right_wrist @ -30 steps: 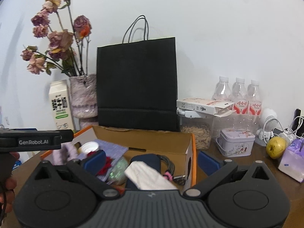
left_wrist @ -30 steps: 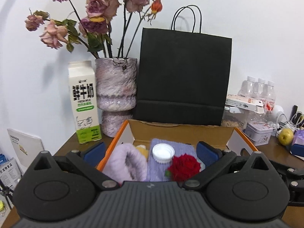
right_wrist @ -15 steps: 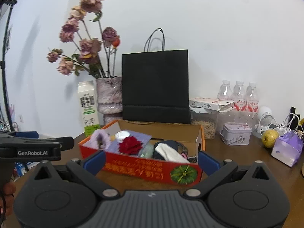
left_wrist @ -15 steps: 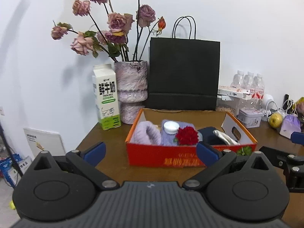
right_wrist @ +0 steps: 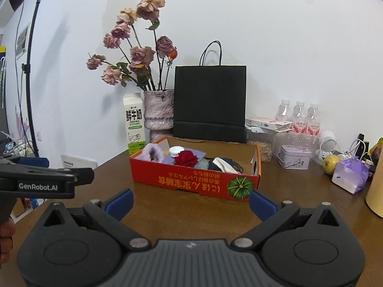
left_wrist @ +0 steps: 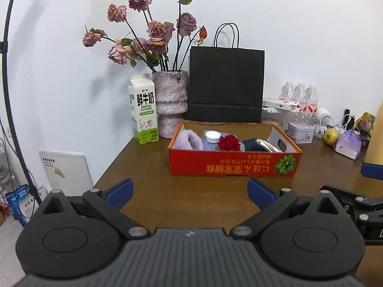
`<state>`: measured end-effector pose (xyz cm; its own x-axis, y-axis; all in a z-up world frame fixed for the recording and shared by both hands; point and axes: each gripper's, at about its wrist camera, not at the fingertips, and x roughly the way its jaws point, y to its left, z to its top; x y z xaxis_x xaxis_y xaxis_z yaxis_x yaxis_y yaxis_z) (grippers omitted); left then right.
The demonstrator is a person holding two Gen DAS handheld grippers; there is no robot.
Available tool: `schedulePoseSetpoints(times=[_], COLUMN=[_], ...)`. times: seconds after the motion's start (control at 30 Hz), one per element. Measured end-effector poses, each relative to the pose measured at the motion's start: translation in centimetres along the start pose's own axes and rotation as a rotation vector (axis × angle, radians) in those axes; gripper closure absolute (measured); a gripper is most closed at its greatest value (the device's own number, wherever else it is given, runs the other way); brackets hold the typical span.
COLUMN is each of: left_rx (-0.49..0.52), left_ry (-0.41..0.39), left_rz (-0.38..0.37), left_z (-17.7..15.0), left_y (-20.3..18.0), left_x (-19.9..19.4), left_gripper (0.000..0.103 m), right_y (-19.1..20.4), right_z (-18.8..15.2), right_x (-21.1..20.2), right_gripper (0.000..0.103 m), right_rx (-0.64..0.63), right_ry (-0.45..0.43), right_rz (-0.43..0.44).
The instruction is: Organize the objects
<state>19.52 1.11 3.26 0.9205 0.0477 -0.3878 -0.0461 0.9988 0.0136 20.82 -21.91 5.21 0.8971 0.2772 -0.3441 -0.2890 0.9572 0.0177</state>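
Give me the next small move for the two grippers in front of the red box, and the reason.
Probably stop and rest. Both the left gripper and right gripper are open, empty and short of the red box. The purple cloth, white cap and red rose already lie inside.

It looked like a lived-in room used for recording, part home and part office. Ahead of my grippers stood a brown wooden table [left_wrist: 191, 198] against a plain white wall [left_wrist: 299, 24]. Beyond my fingers a vase of dried roses [left_wrist: 170, 100] stood beside a milk carton [left_wrist: 143, 110] and a black paper bag [left_wrist: 226, 86]. Off to my right were water bottles [right_wrist: 299, 117], a small tin [right_wrist: 295, 156], a fruit [right_wrist: 331, 163] and some charging cables [right_wrist: 356, 144], a household jumble. To my far left a black light stand [right_wrist: 30, 71] rose from the floor, and papers and packets [left_wrist: 21, 201] lay below the table edge.
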Motion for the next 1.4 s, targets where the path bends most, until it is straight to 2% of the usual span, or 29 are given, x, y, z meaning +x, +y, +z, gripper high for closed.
schedulePoseSetpoints(times=[0.3,0.57,1.4], left_rx=[0.006,0.006,0.006], left_ry=[0.017,0.026,0.032], left_rz=[0.002,0.000,-0.003], left_z=[-2.1,-2.7,-2.8], left_y=[-0.5,-0.7,-0.7], left_x=[-3.2,-4.6,-5.1], left_gripper=[0.000,0.000,0.000], right_y=[0.5,0.5,0.5], right_z=[-1.9,-2.4,-2.4], right_x=[-3.4,-5.2,-5.9], right_gripper=[0.000,0.000,0.000], right_rx=[-0.002,0.007,0.007], right_ry=[0.013,0.005,0.000], right_rz=[-0.001,-0.003,-0.003])
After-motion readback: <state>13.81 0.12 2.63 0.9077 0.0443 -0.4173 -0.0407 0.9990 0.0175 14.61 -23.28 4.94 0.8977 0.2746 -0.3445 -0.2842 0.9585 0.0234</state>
